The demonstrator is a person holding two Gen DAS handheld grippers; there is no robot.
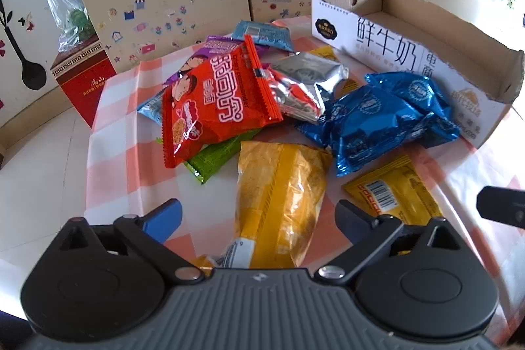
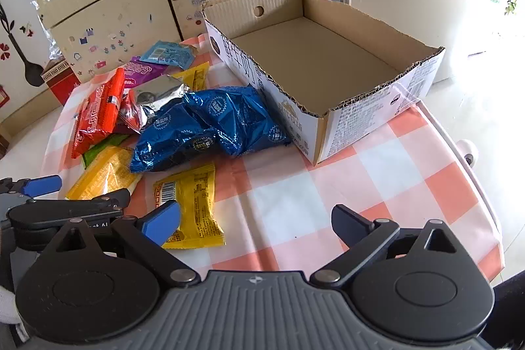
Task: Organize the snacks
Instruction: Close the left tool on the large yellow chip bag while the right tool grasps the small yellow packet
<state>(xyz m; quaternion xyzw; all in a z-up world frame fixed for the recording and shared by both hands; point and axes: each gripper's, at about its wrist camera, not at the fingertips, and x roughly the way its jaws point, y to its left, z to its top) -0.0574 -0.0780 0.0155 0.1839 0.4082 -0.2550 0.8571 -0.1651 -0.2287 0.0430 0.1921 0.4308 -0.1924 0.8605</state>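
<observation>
Left tool jaws apart straddling the yellow snack bag directly ahead, right tool apart and empty; drop lower, clamp mid-bag before carrying to cardboard box.

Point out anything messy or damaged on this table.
The snack packets lie in a loose overlapping heap on the checked cloth, none in the cardboard box beside them. The box's rim is torn ragged.

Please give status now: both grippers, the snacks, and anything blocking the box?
Left gripper open, fingers either side of yellow packet, no grip. Right gripper open, holding nothing. Box has no snacks in it; blue foil bags lean against its wall.
</observation>
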